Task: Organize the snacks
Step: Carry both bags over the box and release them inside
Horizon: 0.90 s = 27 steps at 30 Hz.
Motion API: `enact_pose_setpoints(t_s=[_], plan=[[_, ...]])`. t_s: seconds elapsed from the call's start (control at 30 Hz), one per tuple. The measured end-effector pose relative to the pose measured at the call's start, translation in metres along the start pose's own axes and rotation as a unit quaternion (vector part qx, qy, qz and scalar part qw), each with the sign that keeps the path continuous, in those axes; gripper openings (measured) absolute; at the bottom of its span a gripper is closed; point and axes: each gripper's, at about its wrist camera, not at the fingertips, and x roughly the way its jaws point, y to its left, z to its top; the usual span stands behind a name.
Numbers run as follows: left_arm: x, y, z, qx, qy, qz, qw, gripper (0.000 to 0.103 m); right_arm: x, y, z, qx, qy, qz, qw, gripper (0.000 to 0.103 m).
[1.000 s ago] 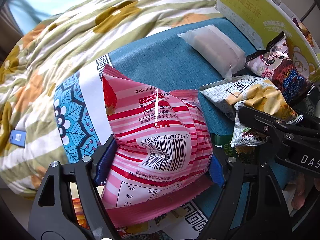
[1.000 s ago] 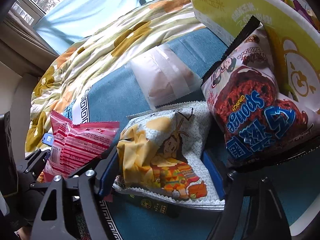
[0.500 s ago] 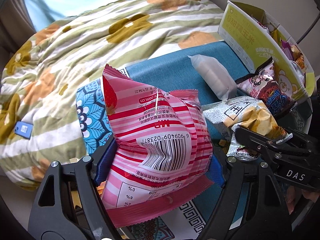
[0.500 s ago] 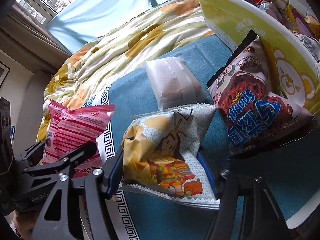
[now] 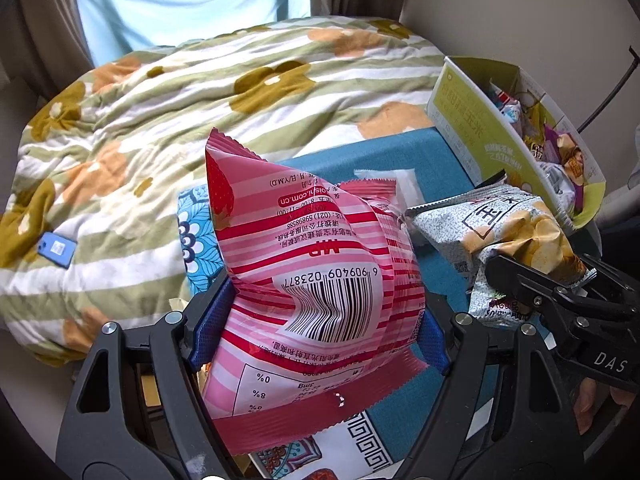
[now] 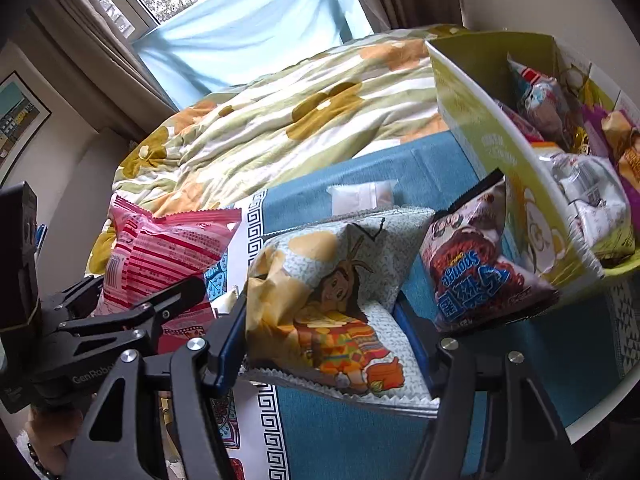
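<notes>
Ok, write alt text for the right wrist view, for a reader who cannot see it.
The right gripper clamps a grey-and-yellow cartoon snack bag above a teal cloth on a bed. At left, the left gripper holds a pink striped bag; at right, a green box holds more snacks.

A floral quilt (image 5: 200, 112) covers the bed below a curtained window (image 6: 224, 12); a small blue tag (image 5: 56, 249) lies on it.

Both wrist cams sit right behind their own jaws, angled down over the bed. They overlap loads: same floral duvet (image 5: 240, 92), blue cloth (image 6: 400, 168), green snack box (image 6: 480, 148), and each other's gripper.
</notes>
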Motion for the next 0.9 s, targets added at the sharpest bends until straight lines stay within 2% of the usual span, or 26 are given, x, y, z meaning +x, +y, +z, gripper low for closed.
enact_pose_setpoints(t_s=[0.23,0.5,0.73,0.9], plan=[[-0.038,-0.019,0.023,-0.001,-0.042,-0.012,0.999,0.076,-0.048,-0.004,0.013,-0.003,-0.049,-0.002,0.999,0.062],[-0.053,-0.087,0.068,-0.002,-0.081,-0.023,0.9965,0.076,-0.104,-0.043,0.044,-0.014,-0.102,-0.004,0.995,0.062],[-0.025,-0.169,0.121,-0.021,-0.087,-0.043,0.995,0.076,-0.141,-0.112,0.094,-0.035,-0.127,-0.014,0.991,0.062],[0.014,-0.222,0.159,-0.051,-0.08,-0.051,0.9942,0.077,-0.143,-0.166,0.136,-0.059,-0.117,-0.014,0.991,0.062]])
